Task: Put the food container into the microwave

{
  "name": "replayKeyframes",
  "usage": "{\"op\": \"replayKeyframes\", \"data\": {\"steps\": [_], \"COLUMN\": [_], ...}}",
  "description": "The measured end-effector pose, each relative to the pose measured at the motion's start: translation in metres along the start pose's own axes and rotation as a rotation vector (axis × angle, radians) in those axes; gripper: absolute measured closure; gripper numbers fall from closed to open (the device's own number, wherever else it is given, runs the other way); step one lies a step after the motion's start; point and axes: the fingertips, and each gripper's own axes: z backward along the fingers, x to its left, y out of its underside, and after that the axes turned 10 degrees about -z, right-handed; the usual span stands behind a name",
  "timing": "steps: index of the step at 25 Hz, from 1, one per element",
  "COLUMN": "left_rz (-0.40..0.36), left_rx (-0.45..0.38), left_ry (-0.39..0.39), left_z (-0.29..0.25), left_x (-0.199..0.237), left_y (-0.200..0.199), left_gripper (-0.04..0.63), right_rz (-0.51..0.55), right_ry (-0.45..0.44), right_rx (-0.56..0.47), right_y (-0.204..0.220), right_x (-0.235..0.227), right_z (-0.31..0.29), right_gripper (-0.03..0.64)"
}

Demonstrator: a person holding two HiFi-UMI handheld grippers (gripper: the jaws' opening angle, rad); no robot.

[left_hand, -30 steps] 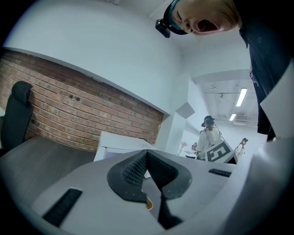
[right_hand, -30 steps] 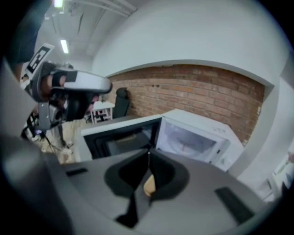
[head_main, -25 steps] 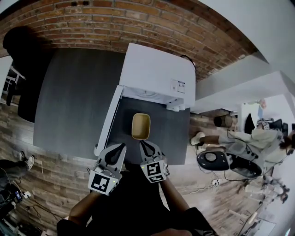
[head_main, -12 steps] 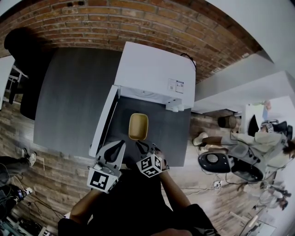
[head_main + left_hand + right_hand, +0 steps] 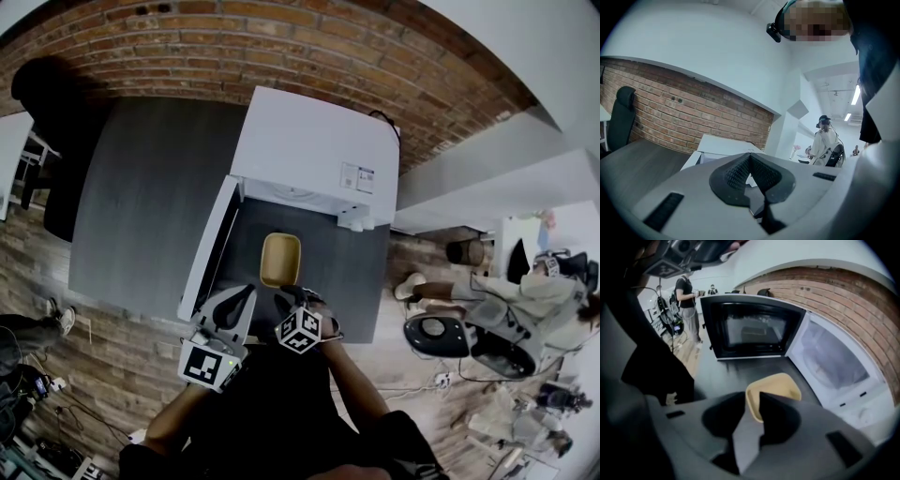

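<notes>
A yellow open food container (image 5: 280, 259) sits on the dark table in front of the white microwave (image 5: 314, 141), whose door (image 5: 204, 248) hangs open to the left. My right gripper (image 5: 286, 292) is at the container's near end, rolled sideways. In the right gripper view the jaws stand a little apart, with the near rim of the container (image 5: 776, 385) showing between the tips of the right gripper (image 5: 752, 397). Behind it are the dark door window (image 5: 750, 329) and the white cavity (image 5: 829, 357). My left gripper (image 5: 246, 292) hovers left of the container, shut and empty (image 5: 750, 155).
The grey table (image 5: 141, 187) stretches left of the microwave, against a brick wall (image 5: 234, 47). A black chair (image 5: 47, 103) stands at its far left. A person (image 5: 497, 291) with equipment is on the wooden floor to the right.
My right gripper has moved forward to the container's near rim and rolled sideways. The left gripper has stayed about where it was.
</notes>
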Motion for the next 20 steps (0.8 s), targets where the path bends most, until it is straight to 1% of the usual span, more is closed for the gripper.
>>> {"op": "replayKeyframes", "data": {"steps": [3, 9, 16, 20], "left_rz": [0.003, -0.033, -0.006, -0.008], "left_rx": [0.0, -0.005, 0.004, 0.006], "left_ry": [-0.004, -0.001, -0.005, -0.006], "left_z": [-0.001, -0.003, -0.008, -0.011], "left_x": [0.0, 0.003, 0.006, 0.008], "left_y": [0.0, 0.003, 0.005, 0.006], "left_gripper": [0.56, 0.56, 0.56, 0.56], "right_rz": [0.031, 0.076, 0.122, 0.141], "right_ry": [-0.013, -0.004, -0.017, -0.022], "right_rx": [0.034, 0.074, 0.133, 0.161], "right_y": [0.007, 0.018, 0.033, 0.04], "right_x": [0.002, -0.001, 0.001, 0.001], "right_z": [-0.01, -0.028, -0.049, -0.06], "right_gripper": [0.503, 0.503, 0.503, 0.505]}}
